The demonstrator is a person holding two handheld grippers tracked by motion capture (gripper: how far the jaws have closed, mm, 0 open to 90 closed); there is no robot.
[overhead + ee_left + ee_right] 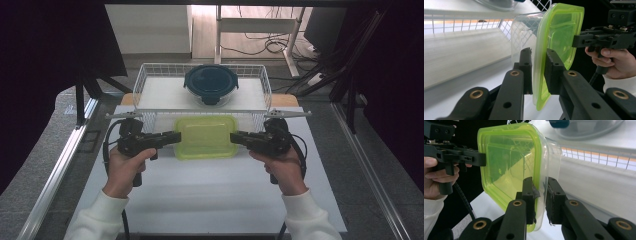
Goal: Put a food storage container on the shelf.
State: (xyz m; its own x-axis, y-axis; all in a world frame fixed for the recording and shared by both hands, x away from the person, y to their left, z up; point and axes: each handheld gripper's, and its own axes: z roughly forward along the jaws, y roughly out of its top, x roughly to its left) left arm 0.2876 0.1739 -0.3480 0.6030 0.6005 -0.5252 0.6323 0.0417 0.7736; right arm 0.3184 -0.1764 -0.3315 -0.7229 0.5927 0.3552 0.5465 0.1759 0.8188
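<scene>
A clear rectangular container with a lime-green lid (205,136) hangs above the white table, held from both ends just in front of the wire basket. My left gripper (176,137) is shut on its left rim, and in the left gripper view my left gripper (539,72) has its pads on either side of the green lid edge (541,82). My right gripper (235,136) is shut on the right rim. In the right gripper view my right gripper (541,195) clamps the lid's rim and the clear wall (549,155). A round glass container with a dark blue lid (210,83) sits in the basket.
The white wire basket (150,80) stands at the back of the table, its front rail close behind the held container. A white mat (200,200) covers the table in front. Metal rails run along both table sides.
</scene>
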